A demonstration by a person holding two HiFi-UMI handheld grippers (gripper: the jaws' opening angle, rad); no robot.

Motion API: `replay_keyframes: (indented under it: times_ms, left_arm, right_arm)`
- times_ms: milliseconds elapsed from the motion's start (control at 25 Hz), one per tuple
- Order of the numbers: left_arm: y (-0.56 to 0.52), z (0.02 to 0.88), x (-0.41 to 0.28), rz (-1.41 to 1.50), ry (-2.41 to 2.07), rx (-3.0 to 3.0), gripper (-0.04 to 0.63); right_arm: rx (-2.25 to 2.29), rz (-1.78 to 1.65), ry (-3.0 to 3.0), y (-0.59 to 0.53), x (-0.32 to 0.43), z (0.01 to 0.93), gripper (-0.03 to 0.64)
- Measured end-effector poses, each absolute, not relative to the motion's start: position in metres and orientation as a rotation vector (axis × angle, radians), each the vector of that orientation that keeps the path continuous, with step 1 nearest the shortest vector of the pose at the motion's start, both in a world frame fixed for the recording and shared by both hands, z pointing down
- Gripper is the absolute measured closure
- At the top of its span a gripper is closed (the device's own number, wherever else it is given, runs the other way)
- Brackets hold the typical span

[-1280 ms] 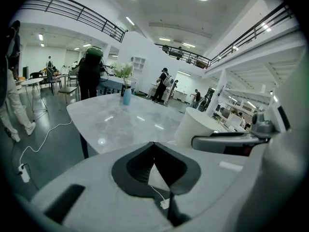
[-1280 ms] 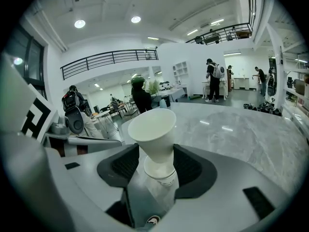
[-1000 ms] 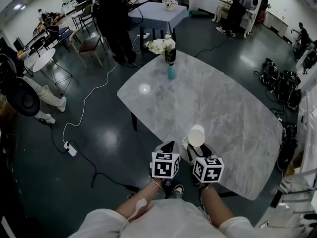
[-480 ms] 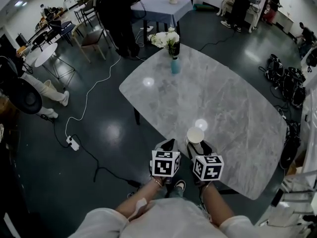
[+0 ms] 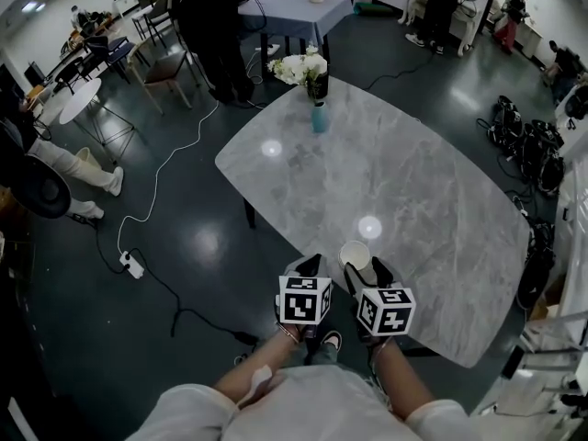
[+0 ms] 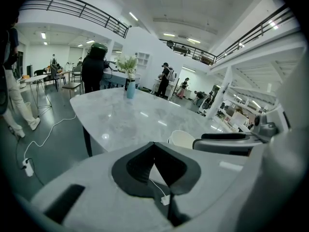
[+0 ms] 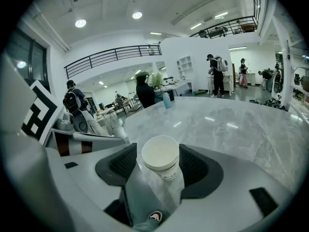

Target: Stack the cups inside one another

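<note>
A white paper cup [image 5: 355, 253] stands upright on the grey marble table [image 5: 413, 182], close to its near edge. My right gripper [image 5: 365, 267] has the cup [image 7: 161, 156] between its jaws. The jaws have just been opening and their dark pads [image 7: 124, 162] sit beside the cup wall without pressing it. My left gripper [image 5: 310, 266] hovers just left of it, over the table's edge. In the left gripper view its jaws [image 6: 154, 145] meet at the tips with nothing between them, and the cup [image 6: 182, 139] shows to the right.
At the table's far end stand a dark vase of white flowers [image 5: 315, 85] and a small blue bottle [image 5: 319, 118]. A person in dark clothes [image 5: 207, 26] stands beyond it. A cable and power strip [image 5: 130, 263] lie on the floor left; bags [image 5: 514, 141] lie right.
The cup sits a little lower and further left in the head view than a second ago. The right jaws have spread slightly around it. The left gripper has kept still.
</note>
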State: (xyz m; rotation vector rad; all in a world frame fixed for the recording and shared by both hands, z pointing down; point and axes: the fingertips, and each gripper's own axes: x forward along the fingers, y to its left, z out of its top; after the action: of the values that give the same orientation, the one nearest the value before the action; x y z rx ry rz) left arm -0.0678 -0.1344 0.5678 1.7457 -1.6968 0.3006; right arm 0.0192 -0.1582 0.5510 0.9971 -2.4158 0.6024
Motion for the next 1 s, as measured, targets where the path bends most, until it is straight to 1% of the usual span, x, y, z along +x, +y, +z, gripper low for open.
replay_keyframes:
  times_ms: [440,560,680,1000]
  left_arm:
    - [-0.142,0.558,-0.062,0.301,-1.711,1.759,0.6]
    - [-0.139,0.555,-0.063,0.292,-1.733,1.751,0.6]
    - [-0.134,0.556,-0.063,0.295,-1.758,1.726,0.6]
    - [-0.105,0.554,-0.057,0.318,-1.831,1.679,0.6]
  right_arm:
    - [1.124,0.62,-2.436,-0.177,0.041,0.533,0.391]
    - [1.145,0.623,-2.449,-0.179,0.05,0.528,0.401]
    - [1.155,0.616,-2.452,-0.178,0.061,0.526,0.476]
    - [1.176,0.658,-2.454,-0.171,0.091,0.528,0.569]
